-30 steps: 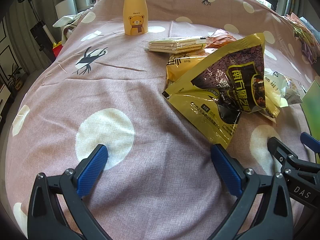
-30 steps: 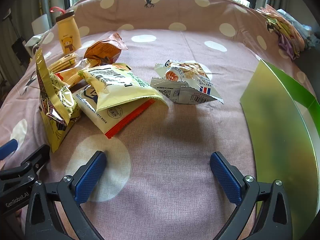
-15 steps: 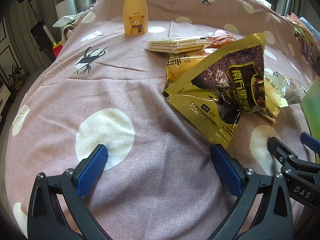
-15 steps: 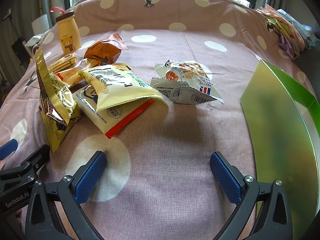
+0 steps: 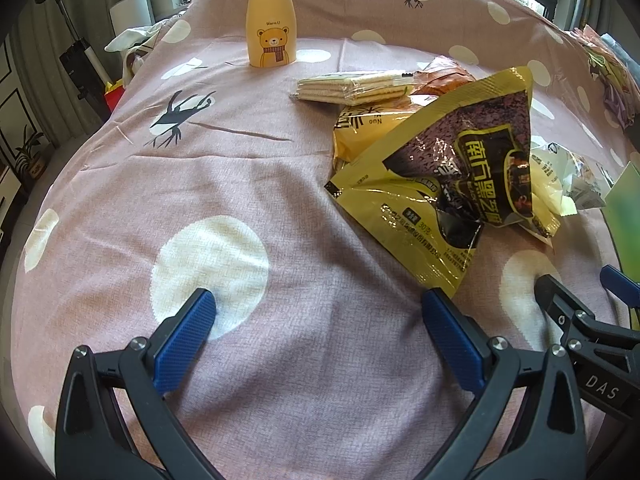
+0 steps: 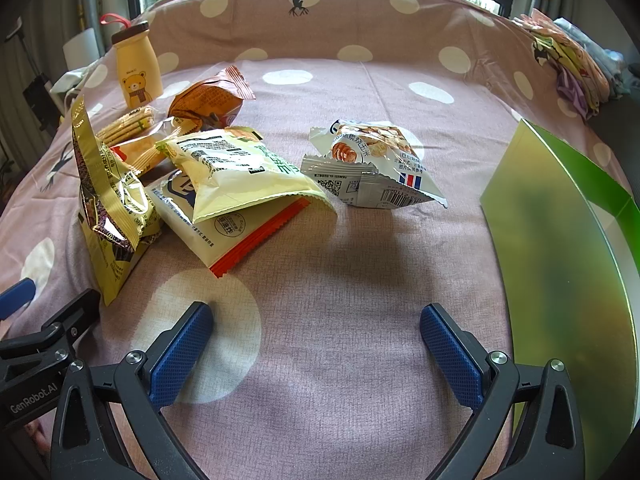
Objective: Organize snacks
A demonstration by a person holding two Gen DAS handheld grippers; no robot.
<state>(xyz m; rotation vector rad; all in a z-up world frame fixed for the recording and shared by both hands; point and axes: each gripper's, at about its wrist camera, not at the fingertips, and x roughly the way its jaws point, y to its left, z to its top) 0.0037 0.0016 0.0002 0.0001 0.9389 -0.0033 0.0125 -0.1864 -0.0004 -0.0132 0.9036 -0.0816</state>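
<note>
Right wrist view, left to right: one bear bottle (image 6: 136, 70), six snack packs heaped on the pink bedspread (image 6: 360, 280), one green box (image 6: 560, 248). "GenRobot.AI" on the left gripper (image 5: 316, 340). Right gripper (image 6: 316, 344) also gaping, holding nothing.

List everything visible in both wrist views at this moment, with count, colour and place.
Bear-print bottle: 1, yellow, dark cap, upright at far left.
Cracker pack: 1, pale, flat behind the pile.
Gold-and-black bag: 1, propped at the pile's left edge.
Orange bag: 1, behind the pile.
Pale yellow bag: 1, atop the red-edged pouch.
Red-edged pouch: 1, cream, under it.
Silver-white bag: 1, apart, centre.
Green box: 1, right edge.
Bedspread: 1, pink, white dots.
Folded clothes: stack, mixed colours, far right.
Left gripper: blue pads, open.
Right gripper: blue pads, open.
</note>
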